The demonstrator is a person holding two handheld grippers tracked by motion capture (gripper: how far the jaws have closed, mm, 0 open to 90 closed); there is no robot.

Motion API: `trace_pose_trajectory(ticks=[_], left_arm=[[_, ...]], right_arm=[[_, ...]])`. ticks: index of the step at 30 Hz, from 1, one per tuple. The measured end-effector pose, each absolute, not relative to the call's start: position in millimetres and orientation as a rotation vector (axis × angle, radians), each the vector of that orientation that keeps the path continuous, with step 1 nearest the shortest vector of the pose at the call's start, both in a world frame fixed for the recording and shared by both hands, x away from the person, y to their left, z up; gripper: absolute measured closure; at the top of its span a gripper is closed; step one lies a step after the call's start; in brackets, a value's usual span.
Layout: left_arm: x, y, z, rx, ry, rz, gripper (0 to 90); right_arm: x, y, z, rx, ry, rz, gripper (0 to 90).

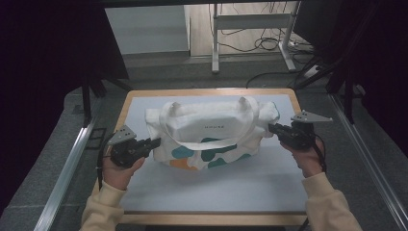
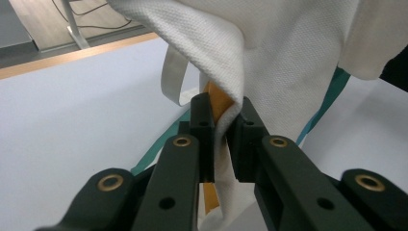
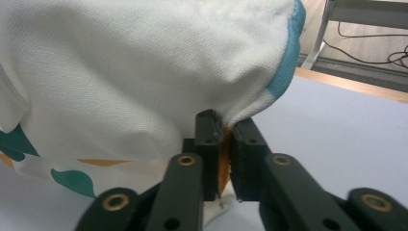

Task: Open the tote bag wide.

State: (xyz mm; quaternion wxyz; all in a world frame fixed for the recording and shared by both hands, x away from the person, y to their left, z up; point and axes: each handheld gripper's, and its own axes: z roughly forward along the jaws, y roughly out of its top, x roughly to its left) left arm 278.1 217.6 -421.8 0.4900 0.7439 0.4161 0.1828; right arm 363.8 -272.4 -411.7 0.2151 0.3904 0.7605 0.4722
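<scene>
Tote bag [image 1: 211, 132], pinched edges claw-hidden

A white canvas tote bag [image 1: 211, 132] lies on its side across the far half of the table, its length running left to right. Teal and orange blobs mark its near lower part, and small dark lettering sits at its middle. Two white strap handles [image 1: 210, 142] loop over the body, one arching near, one far. The fabric is rumpled, its left and right ends bunched and lifted.
</scene>
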Motion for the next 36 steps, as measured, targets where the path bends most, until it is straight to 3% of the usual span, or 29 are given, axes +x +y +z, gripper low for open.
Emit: trace_pose_trajectory(ticks=[36], left_arm=[[257,219,-452,1.833,1.006,0.401,86.0]], right_arm=[[326,-274,-445,0.967,2.108,1.347,86.3]])
